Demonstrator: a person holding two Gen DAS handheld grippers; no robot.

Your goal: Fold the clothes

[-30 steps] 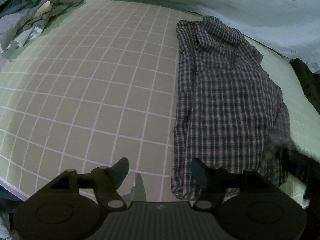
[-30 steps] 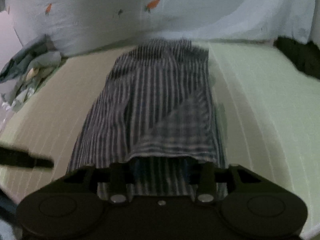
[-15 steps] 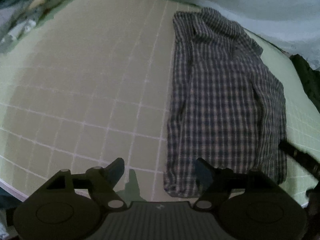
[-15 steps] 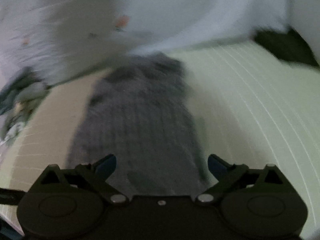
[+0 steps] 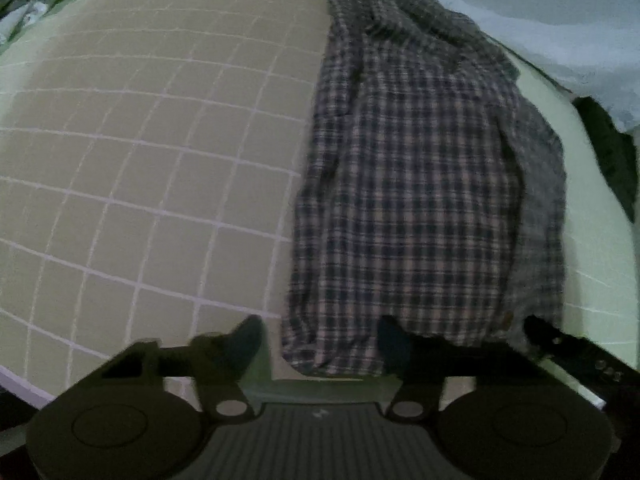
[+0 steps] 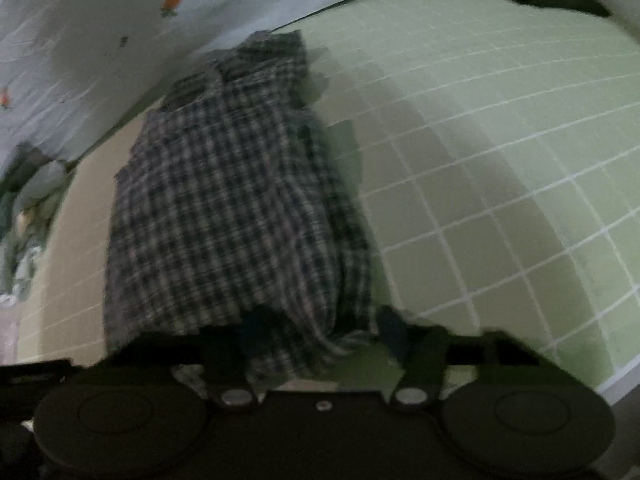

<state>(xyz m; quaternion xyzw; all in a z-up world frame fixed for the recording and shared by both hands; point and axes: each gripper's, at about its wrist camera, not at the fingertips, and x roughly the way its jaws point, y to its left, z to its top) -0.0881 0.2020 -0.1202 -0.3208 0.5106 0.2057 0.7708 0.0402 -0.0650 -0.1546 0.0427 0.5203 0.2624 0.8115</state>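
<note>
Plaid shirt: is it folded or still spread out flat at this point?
Partly folded. The plaid shirt lies as a long narrow strip on the grid mat, its sides turned in, collar at the far end; it is not yet folded lengthwise.

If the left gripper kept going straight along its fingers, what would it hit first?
Most likely the plaid shirt: its near left corner already lies between the open left gripper fingers. Depth is unclear; it could graze the grid mat instead.
</note>
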